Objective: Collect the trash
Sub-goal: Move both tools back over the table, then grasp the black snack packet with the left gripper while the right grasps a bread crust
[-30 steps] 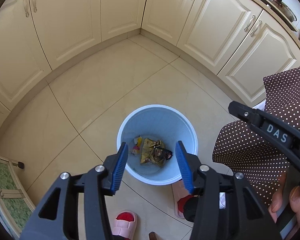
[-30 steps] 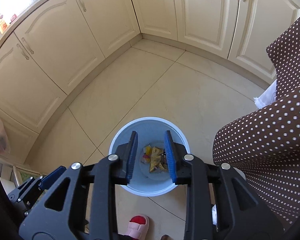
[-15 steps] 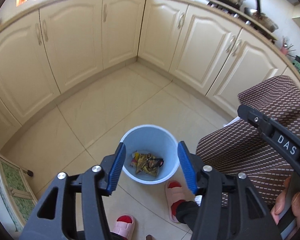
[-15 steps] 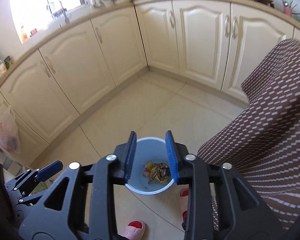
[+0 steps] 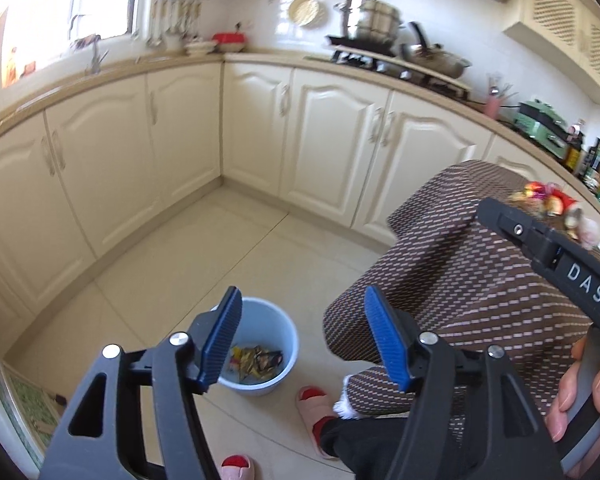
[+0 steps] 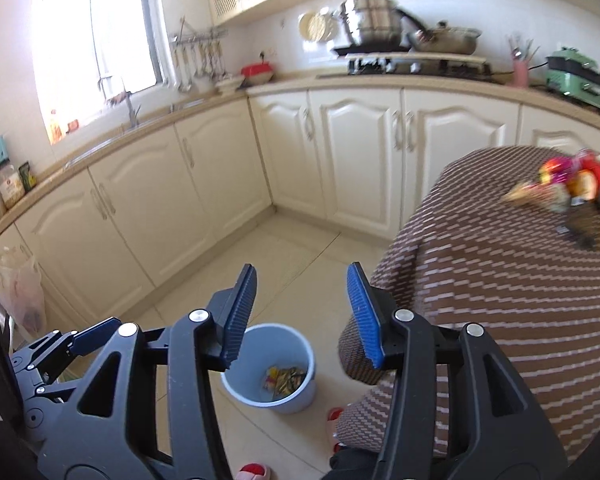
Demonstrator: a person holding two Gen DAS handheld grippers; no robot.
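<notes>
A light blue bin (image 5: 272, 336) (image 6: 292, 344) stands on the tiled floor with crumpled wrappers (image 5: 256, 362) (image 6: 284, 378) at its bottom. More colourful wrappers (image 5: 548, 200) (image 6: 572, 184) lie on the brown dotted tablecloth (image 5: 460, 272) (image 6: 520, 280) at the right. My left gripper (image 5: 302, 336) hangs high above the bin, its jaws opening with nothing between them. My right gripper (image 6: 302, 312) is also raised over the bin, jaws opening and empty. The right gripper's black body shows at the right edge of the left wrist view, held by a hand (image 5: 580, 392).
Cream cabinets (image 5: 320, 148) run round the corner under a counter with pots on a stove (image 6: 400, 40) and a sink by the window. The person's pink slippers (image 5: 312, 404) stand beside the bin. A plastic bag (image 6: 20, 296) hangs at the left.
Both grippers have risen and tilted up from just over the bin, so the counter and table top now show. Both pairs of jaws have spread wider.
</notes>
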